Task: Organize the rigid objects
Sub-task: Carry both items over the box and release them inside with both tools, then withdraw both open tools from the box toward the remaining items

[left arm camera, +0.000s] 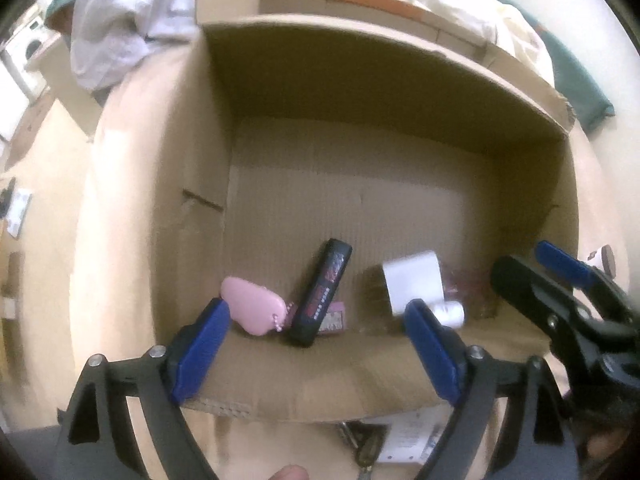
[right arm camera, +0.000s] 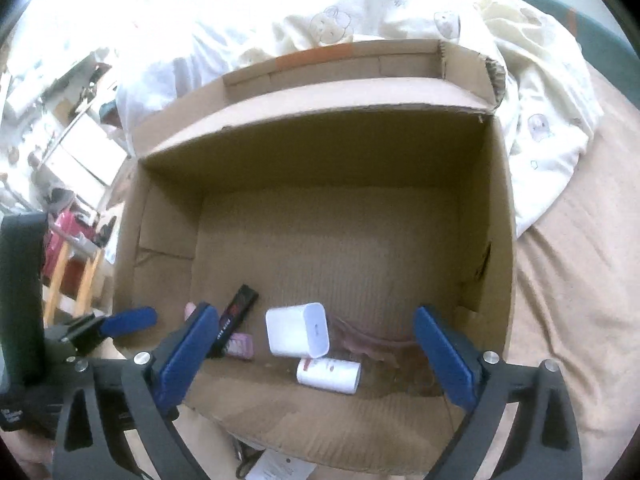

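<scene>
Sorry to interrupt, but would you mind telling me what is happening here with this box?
A person holds two grippers above an open cardboard box, sorting small objects into it. The left gripper and the right gripper are both open and empty. In the box's near end lie a pink pouch, a black bar, a white charger and a white cylinder.

**Camera Arrangement**

Both wrist cameras look steeply down from close above the near wall of the open cardboard box (left arm camera: 360, 184) (right arm camera: 332, 236). The left view sits leftward, the right view rightward. Both share the box floor.
</scene>
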`<control>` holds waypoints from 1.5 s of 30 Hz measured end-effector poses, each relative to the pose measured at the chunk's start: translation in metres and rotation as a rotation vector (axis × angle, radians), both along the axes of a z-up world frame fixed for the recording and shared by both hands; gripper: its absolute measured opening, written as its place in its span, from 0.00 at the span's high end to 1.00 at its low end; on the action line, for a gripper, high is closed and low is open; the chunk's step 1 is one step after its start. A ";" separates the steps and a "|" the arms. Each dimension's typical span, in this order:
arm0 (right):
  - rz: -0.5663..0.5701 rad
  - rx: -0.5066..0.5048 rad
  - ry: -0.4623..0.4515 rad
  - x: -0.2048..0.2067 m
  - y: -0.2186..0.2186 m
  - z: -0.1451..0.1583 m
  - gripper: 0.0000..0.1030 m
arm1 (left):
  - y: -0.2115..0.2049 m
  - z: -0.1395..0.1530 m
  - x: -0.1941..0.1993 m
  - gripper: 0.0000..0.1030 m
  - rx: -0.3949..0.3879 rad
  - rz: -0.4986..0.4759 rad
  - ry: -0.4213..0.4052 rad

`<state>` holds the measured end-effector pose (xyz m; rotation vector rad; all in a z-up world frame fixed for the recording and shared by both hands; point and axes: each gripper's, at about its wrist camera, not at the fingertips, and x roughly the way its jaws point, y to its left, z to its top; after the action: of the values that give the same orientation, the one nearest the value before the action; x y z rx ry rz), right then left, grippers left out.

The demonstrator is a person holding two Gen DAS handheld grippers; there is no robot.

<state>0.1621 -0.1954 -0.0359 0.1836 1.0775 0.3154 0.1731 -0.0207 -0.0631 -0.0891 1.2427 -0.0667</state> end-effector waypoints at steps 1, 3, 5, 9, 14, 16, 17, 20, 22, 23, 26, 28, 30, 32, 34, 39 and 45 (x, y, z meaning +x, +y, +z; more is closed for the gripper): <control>-0.001 -0.001 0.001 0.000 -0.001 0.000 0.00 | -0.001 0.002 0.000 0.14 0.004 -0.001 -0.003; -0.007 -0.001 0.004 -0.003 -0.005 -0.003 0.00 | -0.003 0.003 0.001 0.14 0.002 0.001 0.001; -0.007 0.003 0.008 0.001 -0.004 -0.003 0.00 | 0.001 0.003 -0.001 0.14 0.001 0.004 0.004; -0.008 -0.001 -0.001 0.005 0.001 0.007 0.00 | -0.002 0.007 -0.001 0.14 0.011 0.000 -0.004; -0.025 0.000 -0.007 0.005 -0.004 0.009 0.00 | -0.003 0.015 -0.007 0.14 0.013 -0.002 -0.024; -0.031 -0.006 -0.013 0.004 -0.005 0.012 0.00 | -0.003 0.020 -0.010 0.14 0.015 0.000 -0.039; -0.034 -0.012 -0.016 0.003 -0.006 0.013 0.00 | -0.003 0.022 -0.012 0.14 0.012 -0.002 -0.041; -0.043 -0.007 -0.014 -0.001 -0.008 0.016 0.00 | -0.001 0.028 -0.015 0.14 0.015 -0.003 -0.043; -0.052 0.003 -0.013 -0.005 -0.010 0.019 0.00 | 0.001 0.031 -0.019 0.14 0.022 0.002 -0.048; -0.054 0.005 -0.012 -0.007 -0.011 0.020 0.00 | 0.001 0.034 -0.021 0.14 0.028 0.002 -0.048; -0.052 0.000 -0.007 -0.015 -0.012 0.025 0.00 | 0.005 0.042 -0.030 0.14 0.048 0.007 -0.067; -0.052 -0.003 -0.010 -0.021 -0.013 0.030 0.00 | 0.006 0.046 -0.037 0.14 0.063 -0.001 -0.076; -0.050 0.000 -0.013 -0.028 -0.015 0.035 0.00 | 0.006 0.049 -0.042 0.14 0.072 -0.008 -0.077; -0.044 0.007 -0.015 -0.035 -0.016 0.039 0.00 | 0.007 0.052 -0.049 0.14 0.076 -0.006 -0.080; -0.046 0.027 0.004 -0.041 -0.018 0.039 0.00 | 0.010 0.055 -0.054 0.14 0.074 -0.004 -0.084; -0.043 0.053 0.041 -0.058 -0.017 0.037 0.00 | 0.019 0.059 -0.069 0.14 0.078 0.009 -0.089; -0.036 0.060 0.050 -0.078 -0.013 0.037 0.00 | 0.029 0.054 -0.085 0.14 0.072 0.025 -0.074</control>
<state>0.0836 -0.2083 0.0007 0.2651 1.1134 0.3127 0.0878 0.0083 -0.0086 -0.0395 1.1689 -0.0041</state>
